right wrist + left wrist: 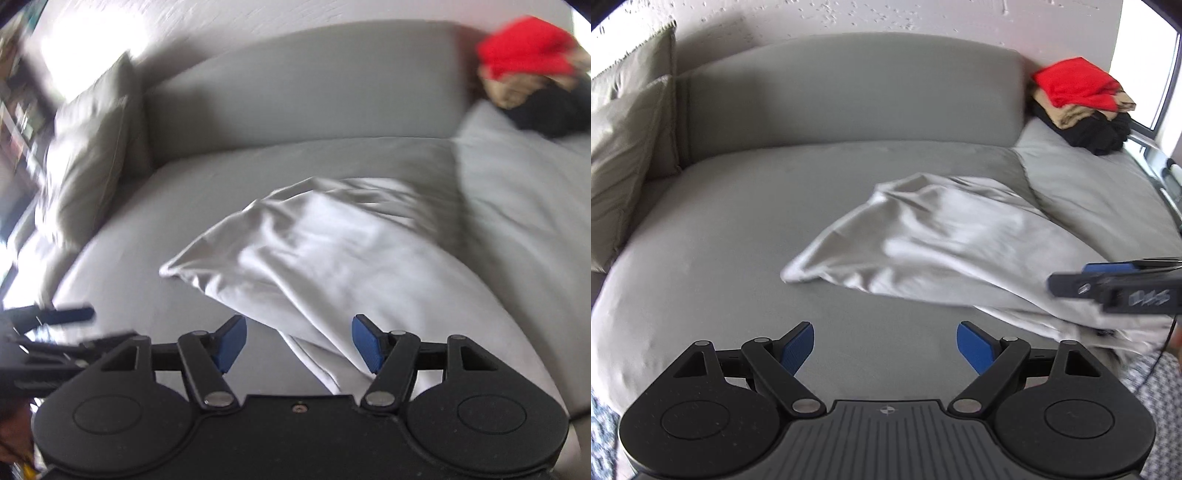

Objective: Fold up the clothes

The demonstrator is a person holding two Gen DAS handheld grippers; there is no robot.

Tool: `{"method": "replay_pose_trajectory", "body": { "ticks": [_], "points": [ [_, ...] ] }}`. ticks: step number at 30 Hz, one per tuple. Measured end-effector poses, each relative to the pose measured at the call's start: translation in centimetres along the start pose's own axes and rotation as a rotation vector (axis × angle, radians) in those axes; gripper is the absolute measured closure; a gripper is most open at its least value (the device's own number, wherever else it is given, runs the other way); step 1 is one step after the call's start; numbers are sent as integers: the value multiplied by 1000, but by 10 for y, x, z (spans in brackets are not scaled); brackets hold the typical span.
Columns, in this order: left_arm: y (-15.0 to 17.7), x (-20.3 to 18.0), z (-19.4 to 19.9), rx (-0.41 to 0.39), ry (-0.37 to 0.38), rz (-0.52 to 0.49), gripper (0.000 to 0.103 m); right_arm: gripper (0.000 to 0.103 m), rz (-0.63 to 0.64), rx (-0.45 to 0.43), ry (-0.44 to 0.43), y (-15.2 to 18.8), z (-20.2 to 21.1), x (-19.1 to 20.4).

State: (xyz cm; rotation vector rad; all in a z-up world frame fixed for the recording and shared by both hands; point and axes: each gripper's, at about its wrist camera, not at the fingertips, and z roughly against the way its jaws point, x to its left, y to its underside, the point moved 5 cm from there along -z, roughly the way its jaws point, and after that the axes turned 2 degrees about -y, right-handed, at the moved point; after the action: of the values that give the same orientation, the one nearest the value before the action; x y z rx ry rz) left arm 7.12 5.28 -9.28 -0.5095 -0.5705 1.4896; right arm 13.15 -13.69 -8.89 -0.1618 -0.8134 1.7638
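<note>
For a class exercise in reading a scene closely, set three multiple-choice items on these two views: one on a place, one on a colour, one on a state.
1. Where does the pile of folded clothes sit?
A. at the sofa's far right end
B. on the cushions at the left
C. on the floor

2. What colour is the pile's top garment?
A. black
B. tan
C. red

3. How does the left gripper stand?
A. shut on the white cloth
B. open, with nothing between its fingers
C. shut and empty

Key:
1 A, the pile lies by the window, at the right end of the seat.
2 C, red lies over tan and black.
3 B, its blue pads stand wide apart over bare seat.
</note>
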Motion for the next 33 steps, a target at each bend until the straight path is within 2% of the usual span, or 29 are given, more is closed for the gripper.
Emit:
{"method": "replay_pose_trajectory", "body": {
  "ticks": [5, 8, 12, 15, 16, 17, 18, 19, 20, 22, 24, 28, 30, 33],
  "points": [
    [-8, 15, -20, 0, -3, 19, 19, 44, 151, 89, 49, -1, -56, 15],
    [-7, 23, -30, 12, -7, 34, 19, 44, 211, 125, 15, -2, -81, 24],
    [-4, 31, -40, 29, -14, 50, 19, 33, 395, 153, -13, -1, -107, 49],
    [-2, 35, -44, 40, -18, 60, 19, 31, 500, 181, 20, 1, -126, 56],
    [-2, 36, -45, 43, -19, 62, 19, 32, 496, 163, 16, -2, -128, 55],
    [-2, 36, -46, 44, -21, 63, 19, 39, 471, 148, 16, -7, -129, 53],
    [-1, 37, -46, 45, -22, 62, 19, 61, 425, 137, 14, -14, -129, 48],
    [0, 36, -46, 48, -23, 62, 19, 77, 360, 135, -7, -21, -129, 42],
    [0, 36, -46, 50, -25, 62, 19, 98, 285, 140, -29, -28, -130, 35],
    [0, 35, -45, 51, -29, 59, 19, 98, 187, 109, -33, -44, -125, 22],
    [0, 33, -42, 44, -29, 50, 19, 99, 114, 31, -27, -60, -106, 7],
    [-4, 23, -36, 25, -3, 35, 19, 99, -82, -204, 19, -106, -31, -41],
    [-6, 15, -33, 15, 14, 20, 19, 99, -186, -338, 83, -122, 19, -80],
    [-8, -2, -31, 0, 41, -10, 19, 98, -387, -521, 236, -127, 89, -155]
  ]
}}
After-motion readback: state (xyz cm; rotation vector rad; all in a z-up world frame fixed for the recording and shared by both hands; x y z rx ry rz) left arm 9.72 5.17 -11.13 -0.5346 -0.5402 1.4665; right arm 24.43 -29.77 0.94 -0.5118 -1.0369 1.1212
